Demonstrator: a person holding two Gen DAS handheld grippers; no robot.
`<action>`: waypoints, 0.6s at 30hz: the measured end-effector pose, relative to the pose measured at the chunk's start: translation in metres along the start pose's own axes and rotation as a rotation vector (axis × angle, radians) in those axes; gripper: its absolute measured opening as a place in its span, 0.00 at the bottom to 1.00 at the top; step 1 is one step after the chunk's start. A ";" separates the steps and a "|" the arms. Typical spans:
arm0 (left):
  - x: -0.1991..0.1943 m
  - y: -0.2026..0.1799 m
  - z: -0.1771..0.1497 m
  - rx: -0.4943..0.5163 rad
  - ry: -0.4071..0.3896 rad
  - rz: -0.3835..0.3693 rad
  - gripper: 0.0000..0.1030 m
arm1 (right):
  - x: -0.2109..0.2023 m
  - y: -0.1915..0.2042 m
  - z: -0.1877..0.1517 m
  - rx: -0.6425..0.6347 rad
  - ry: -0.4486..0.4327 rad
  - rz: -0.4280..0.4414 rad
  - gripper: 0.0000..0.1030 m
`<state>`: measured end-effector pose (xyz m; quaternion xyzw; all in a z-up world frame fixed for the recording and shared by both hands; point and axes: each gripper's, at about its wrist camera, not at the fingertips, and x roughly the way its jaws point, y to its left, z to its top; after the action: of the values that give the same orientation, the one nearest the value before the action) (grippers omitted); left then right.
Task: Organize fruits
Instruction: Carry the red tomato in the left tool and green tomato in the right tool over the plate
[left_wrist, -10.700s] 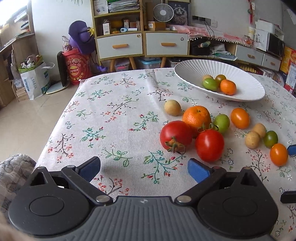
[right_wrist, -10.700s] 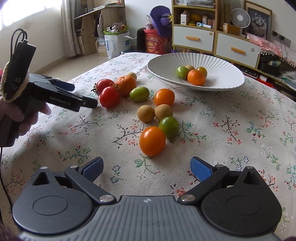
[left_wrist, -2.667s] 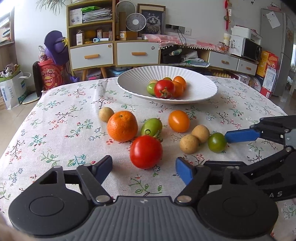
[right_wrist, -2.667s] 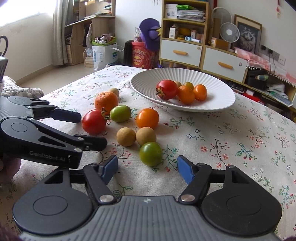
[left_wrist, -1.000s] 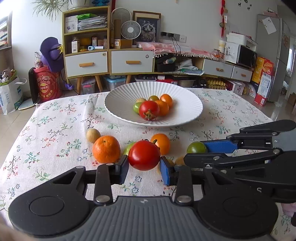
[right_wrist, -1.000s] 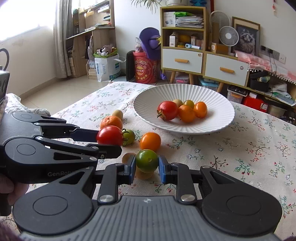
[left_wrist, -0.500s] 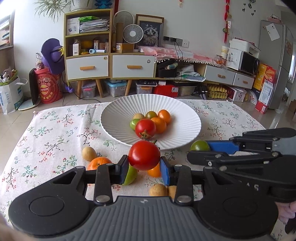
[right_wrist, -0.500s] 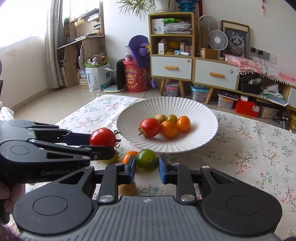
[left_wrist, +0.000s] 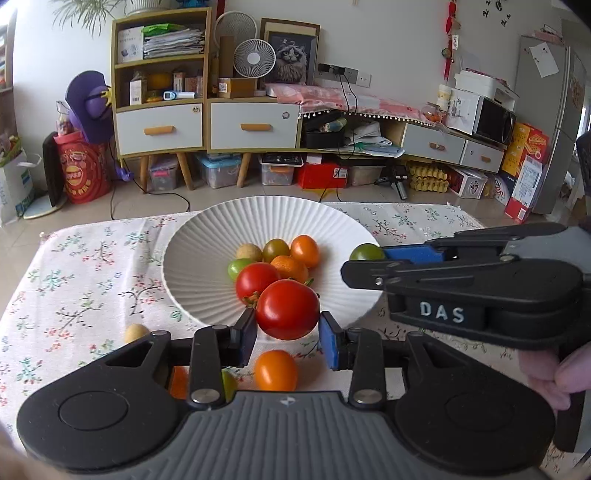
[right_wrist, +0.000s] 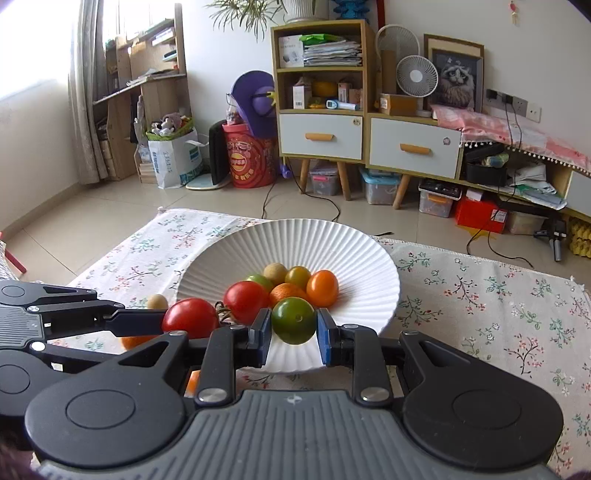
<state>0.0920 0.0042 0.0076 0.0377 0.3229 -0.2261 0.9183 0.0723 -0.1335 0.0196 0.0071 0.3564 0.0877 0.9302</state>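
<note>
Both tongs have come forward since half a second ago, so the white ribbed plate (left_wrist: 192, 266) now sits directly under their tips, while the loose fruits fall behind the fingers.

The left tongs (left_wrist: 287, 332) are closed on a big red tomato (left_wrist: 287, 309); the blue pads press its two sides and it hangs above the near rim of the plate. The right tongs (right_wrist: 294, 334) are closed narrowly on a small green tomato (right_wrist: 294, 320), which is also held in the air over the near edge of the plate. In the left view this green tomato appears at the tip of the right tongs, over the right rim.

Inside the plate lie another red tomato (right_wrist: 245, 301), a mandarin (right_wrist: 288, 292), an orange tomato (right_wrist: 322, 288), a green-brown tomato (right_wrist: 297, 275), a light green tomato (left_wrist: 238, 267) and a pale round fruit (right_wrist: 275, 272), all touching each other in one group.

On the desk with the flowered cloth (left_wrist: 74, 288), an orange tomato (left_wrist: 276, 370) lies just under the left tongs, and a pale round fruit (left_wrist: 136, 332) lies to the left of the plate. A hand (left_wrist: 561, 373) grips the handle of the right tongs.
</note>
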 end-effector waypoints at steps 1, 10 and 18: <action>0.004 -0.001 0.001 -0.001 0.005 -0.003 0.33 | 0.002 -0.001 0.001 0.000 0.004 -0.002 0.23; 0.025 -0.007 0.008 -0.004 0.039 -0.010 0.33 | 0.015 -0.015 0.003 -0.005 0.044 -0.021 0.23; 0.033 -0.010 0.011 0.001 0.053 -0.008 0.33 | 0.018 -0.021 0.003 -0.011 0.059 -0.032 0.23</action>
<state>0.1171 -0.0197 -0.0030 0.0426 0.3473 -0.2289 0.9084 0.0908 -0.1505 0.0080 -0.0065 0.3833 0.0750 0.9206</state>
